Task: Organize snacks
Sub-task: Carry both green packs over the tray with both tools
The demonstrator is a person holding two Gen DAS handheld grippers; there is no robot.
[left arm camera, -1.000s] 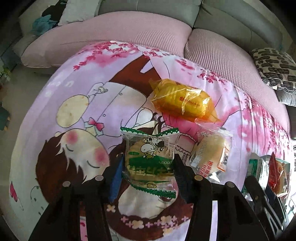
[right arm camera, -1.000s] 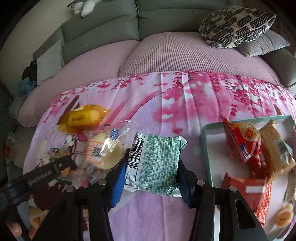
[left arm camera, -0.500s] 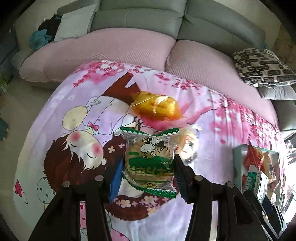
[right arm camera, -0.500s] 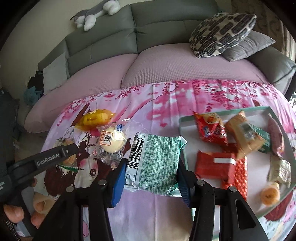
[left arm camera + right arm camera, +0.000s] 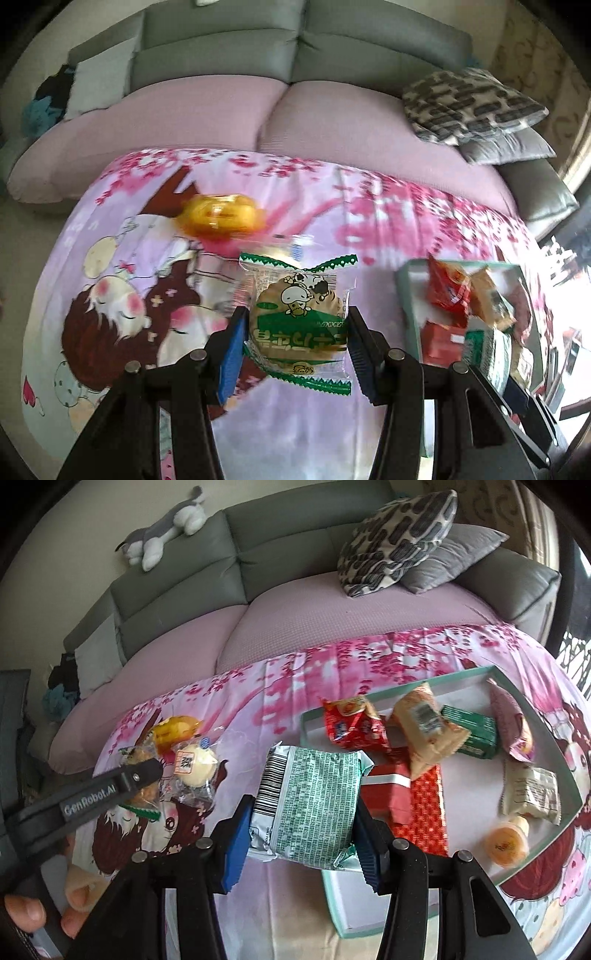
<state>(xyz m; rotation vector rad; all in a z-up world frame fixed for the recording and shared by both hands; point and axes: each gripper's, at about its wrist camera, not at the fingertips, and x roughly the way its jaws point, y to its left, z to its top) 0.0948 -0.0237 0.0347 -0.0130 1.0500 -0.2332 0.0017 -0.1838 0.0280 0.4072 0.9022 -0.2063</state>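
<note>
My left gripper (image 5: 295,347) is shut on a green-and-clear cookie packet with a cow picture (image 5: 299,321), held above the cartoon cloth. My right gripper (image 5: 303,830) is shut on a green printed snack packet with a barcode (image 5: 310,805), held over the near left edge of the mint-green tray (image 5: 569,771). The tray holds several snacks, among them a red packet (image 5: 354,723), a tan packet (image 5: 424,723) and a jelly cup (image 5: 506,845). A yellow-wrapped bun (image 5: 221,218) and a clear-wrapped round cake (image 5: 194,770) lie on the cloth at left.
The pink cherry-blossom cloth (image 5: 369,661) covers the table. A grey sofa with pink seat covers (image 5: 332,122) and patterned pillows (image 5: 399,535) stands behind it. The left gripper's arm (image 5: 92,794) shows in the right wrist view. The tray also shows in the left wrist view (image 5: 406,280).
Both grippers have risen and moved right with their packets. The right packet now hangs over the tray's near left edge; the tray has come into the left wrist view.
</note>
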